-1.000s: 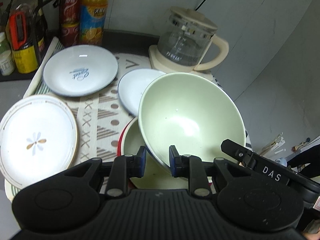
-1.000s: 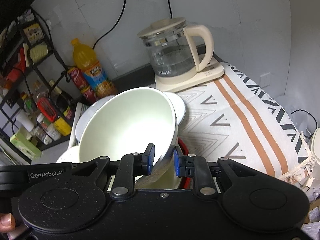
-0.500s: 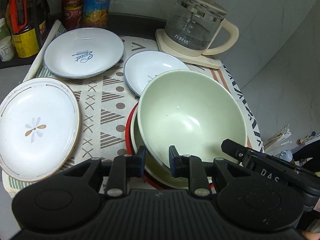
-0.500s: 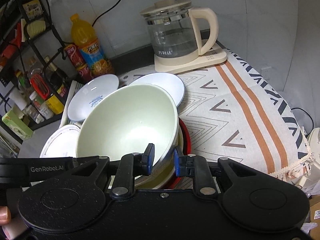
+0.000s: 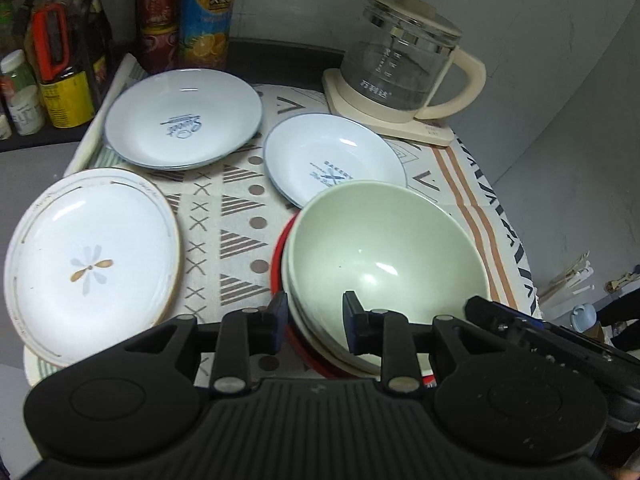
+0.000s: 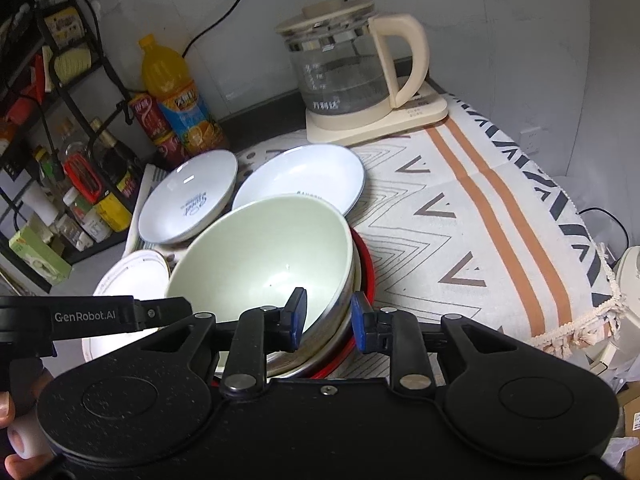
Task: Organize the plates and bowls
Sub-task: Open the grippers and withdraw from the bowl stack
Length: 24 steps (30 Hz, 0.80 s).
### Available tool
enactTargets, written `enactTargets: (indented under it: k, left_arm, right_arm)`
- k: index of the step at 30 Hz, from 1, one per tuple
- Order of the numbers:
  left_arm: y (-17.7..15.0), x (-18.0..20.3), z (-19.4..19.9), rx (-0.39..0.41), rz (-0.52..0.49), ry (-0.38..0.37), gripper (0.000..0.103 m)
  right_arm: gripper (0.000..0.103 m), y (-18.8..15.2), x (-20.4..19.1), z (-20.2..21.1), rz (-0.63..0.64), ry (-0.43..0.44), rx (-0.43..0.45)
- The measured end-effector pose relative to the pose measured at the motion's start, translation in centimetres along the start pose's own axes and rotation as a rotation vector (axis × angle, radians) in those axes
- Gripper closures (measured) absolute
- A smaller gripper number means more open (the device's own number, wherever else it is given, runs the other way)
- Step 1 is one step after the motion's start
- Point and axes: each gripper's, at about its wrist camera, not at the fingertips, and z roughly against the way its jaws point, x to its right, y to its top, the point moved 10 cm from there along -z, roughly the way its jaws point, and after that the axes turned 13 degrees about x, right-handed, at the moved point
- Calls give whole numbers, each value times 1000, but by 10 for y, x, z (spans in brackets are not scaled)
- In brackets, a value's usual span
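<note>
A pale green bowl [image 5: 380,248] [image 6: 260,252] sits nested in a cream bowl [image 5: 294,304] inside a red dish [image 5: 278,256] [image 6: 366,268] on the patterned cloth. My left gripper [image 5: 315,316] straddles the bowl's near-left rim, its jaws slightly parted and loose around the wall. On the opposite side my right gripper [image 6: 329,316] is shut on the rim, one finger inside and one outside. Three plates lie flat: a flower plate [image 5: 92,264] at left, a "Sweet" plate [image 5: 184,120] behind it, and a "Bakery" plate [image 5: 332,160] partly behind the green bowl.
A glass kettle [image 5: 400,68] [image 6: 344,72] stands on its base at the back right. An orange juice bottle [image 5: 206,12] and cans line the back wall, next to a black rack of jars [image 6: 60,120]. The striped cloth [image 6: 460,220] stretches right to the table edge.
The green bowl came down from a tilted, lifted hold and now rests level in the stack. My left gripper's jaws have widened a little; the right gripper's have not.
</note>
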Motion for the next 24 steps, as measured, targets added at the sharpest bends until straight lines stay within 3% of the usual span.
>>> enactTargets:
  k: [4,5,7,11,16,21,24]
  left_arm:
    - [0,-9,13,12,12,15,67]
    - [1,-13,17,17,8,28,60]
    - [2,-24,25,36,5,67,48]
    - [3,-46,43,66,20,117,30]
    - [3,-71,59,80,60,145,28]
    - [4,-97,69,104,102,181,27]
    - [4,-110,71,106,112,190,27]
  right_arm:
    - [74,0,0,9,-56,13,-2]
    - [72,0,0,12,-75,18,2]
    - [57,1,-4,18,-95,34,16]
    - [45,1,-19,24,-86,61,25]
    - [17,-4,-50,24,-46,108,30]
    - [4,-7,-83,26,1,179,3]
    - [3,-8,-100,23,51,188,-2]
